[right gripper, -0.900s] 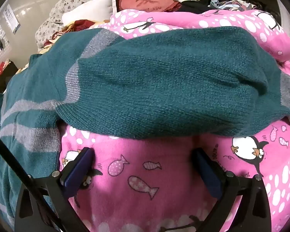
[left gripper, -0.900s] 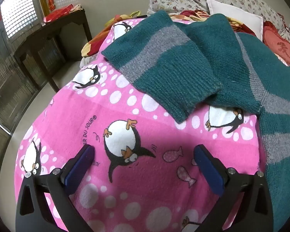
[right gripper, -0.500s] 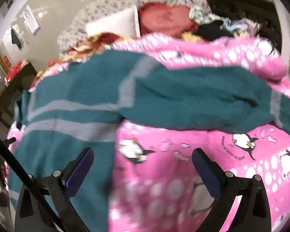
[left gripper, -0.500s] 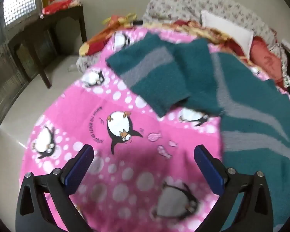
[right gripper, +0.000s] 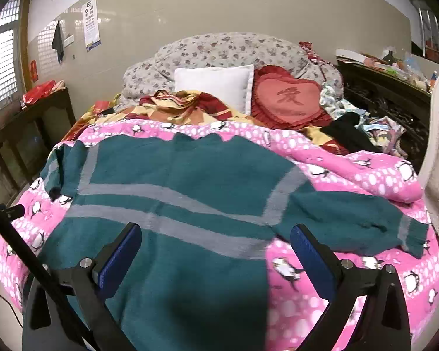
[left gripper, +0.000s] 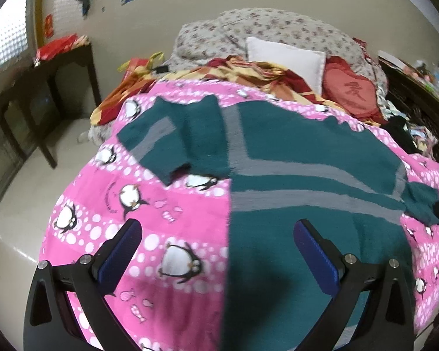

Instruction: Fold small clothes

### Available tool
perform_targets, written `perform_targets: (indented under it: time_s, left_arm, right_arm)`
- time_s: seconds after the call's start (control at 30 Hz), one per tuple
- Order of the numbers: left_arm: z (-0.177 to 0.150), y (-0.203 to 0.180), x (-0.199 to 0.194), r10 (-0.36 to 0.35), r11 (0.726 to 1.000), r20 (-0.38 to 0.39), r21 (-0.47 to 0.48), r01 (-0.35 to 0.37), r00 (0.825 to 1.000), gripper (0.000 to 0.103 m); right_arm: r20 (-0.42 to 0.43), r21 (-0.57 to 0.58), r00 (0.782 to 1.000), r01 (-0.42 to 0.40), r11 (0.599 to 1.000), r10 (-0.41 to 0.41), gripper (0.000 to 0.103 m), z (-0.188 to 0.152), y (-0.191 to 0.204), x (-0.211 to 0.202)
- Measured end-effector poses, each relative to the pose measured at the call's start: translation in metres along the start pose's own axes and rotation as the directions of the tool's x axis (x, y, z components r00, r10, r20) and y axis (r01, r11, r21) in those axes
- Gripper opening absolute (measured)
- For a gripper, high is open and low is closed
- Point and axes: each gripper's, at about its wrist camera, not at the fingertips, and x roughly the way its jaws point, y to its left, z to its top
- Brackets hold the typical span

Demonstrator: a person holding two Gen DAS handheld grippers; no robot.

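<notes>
While spread flat on the pink penguin blanket (right gripper: 374, 175), the teal sweater (right gripper: 190, 181) lies body-out, one sleeve (left gripper: 158, 143) folded at its left, the other sleeve (right gripper: 354, 228) angled right. Left gripper (left gripper: 216, 245) and right gripper (right gripper: 215, 248) hang above it, jaws wide, holding nothing. White pillow (right gripper: 216, 87) and red heart cushion (right gripper: 286, 99) lie beyond.

A lived-in home bedroom: a bed (right gripper: 365, 169) under a pink penguin-print blanket (right gripper: 351, 175), a white pillow (right gripper: 213, 87), a heart-shaped red cushion (right gripper: 286, 99), a floral quilt (right gripper: 219, 49), and what appears to be an eye chart (right gripper: 91, 25) on the wall.
</notes>
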Motion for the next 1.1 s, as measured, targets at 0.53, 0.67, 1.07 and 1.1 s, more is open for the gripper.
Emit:
perform_targets:
  time_s: [0.53,0.67,1.07,1.1]
  left_arm:
    - [-0.011,-0.066,0.009,-0.022,0.997,0.034,0.076,0.019,0.999,0.103]
    - [-0.014,-0.074,0.009,-0.035,0.996,0.029,0.088,0.033,0.999,0.103]
    - [-0.02,-0.104,0.015,-0.059,0.99,0.016,0.13,0.056,0.998,0.103]
    - [-0.02,-0.106,0.016,-0.066,0.989,0.015,0.132,0.063,0.998,0.103]
  right_arm:
    - [-0.004,0.069,1.0,0.031,0.997,-0.031,0.103,-0.017,-0.006,0.006]
    - [-0.024,0.083,1.0,0.012,0.996,-0.01,0.103,-0.021,-0.011,0.007]
    - [-0.054,0.097,0.999,0.008,0.995,-0.002,0.103,-0.033,-0.025,0.011]
    - [-0.052,0.1,0.999,0.011,0.995,-0.005,0.103,-0.033,-0.027,0.01]
